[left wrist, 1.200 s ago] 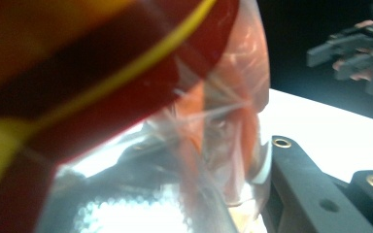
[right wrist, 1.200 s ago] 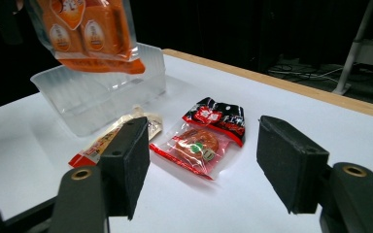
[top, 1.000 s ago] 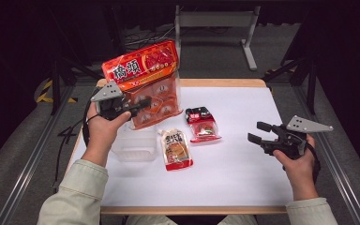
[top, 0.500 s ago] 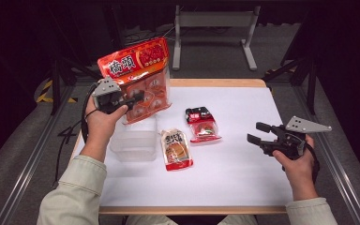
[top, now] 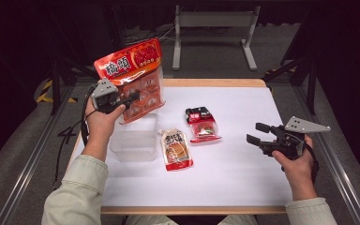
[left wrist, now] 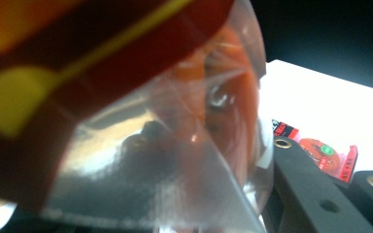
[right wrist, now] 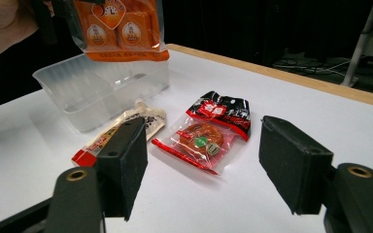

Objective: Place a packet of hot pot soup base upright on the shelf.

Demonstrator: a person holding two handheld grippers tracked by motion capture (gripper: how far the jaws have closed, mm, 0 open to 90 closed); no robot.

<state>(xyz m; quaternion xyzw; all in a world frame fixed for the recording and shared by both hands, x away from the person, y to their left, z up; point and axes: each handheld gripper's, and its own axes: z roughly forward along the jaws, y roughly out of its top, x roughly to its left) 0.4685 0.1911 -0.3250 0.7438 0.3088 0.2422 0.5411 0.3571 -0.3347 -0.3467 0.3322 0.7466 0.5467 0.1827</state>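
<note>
- Snack bag (top: 133, 77): large red-and-orange pouch with a clear lower window, held upright in the air above the far left of the table, over the clear plastic tub (top: 133, 140).
- Grip: left gripper (top: 122, 99) is clamped on the bag's lower part, near its left edge; in the left gripper view the film (left wrist: 175, 145) bulges against the lens.
- Handling, as judged: light, soft and crinkly, the film likely slippery; the individually wrapped pieces inside may shift. Best taken at a flat sealed edge, not across the puffed middle.
- Right gripper (top: 258, 133): jaws apart with nothing between them, hovering at the near right of the table.
- Also on the table: spouted sauce pouch (top: 176, 149) just right of the tub; small red-and-black packet (top: 202, 124) farther right.
</note>
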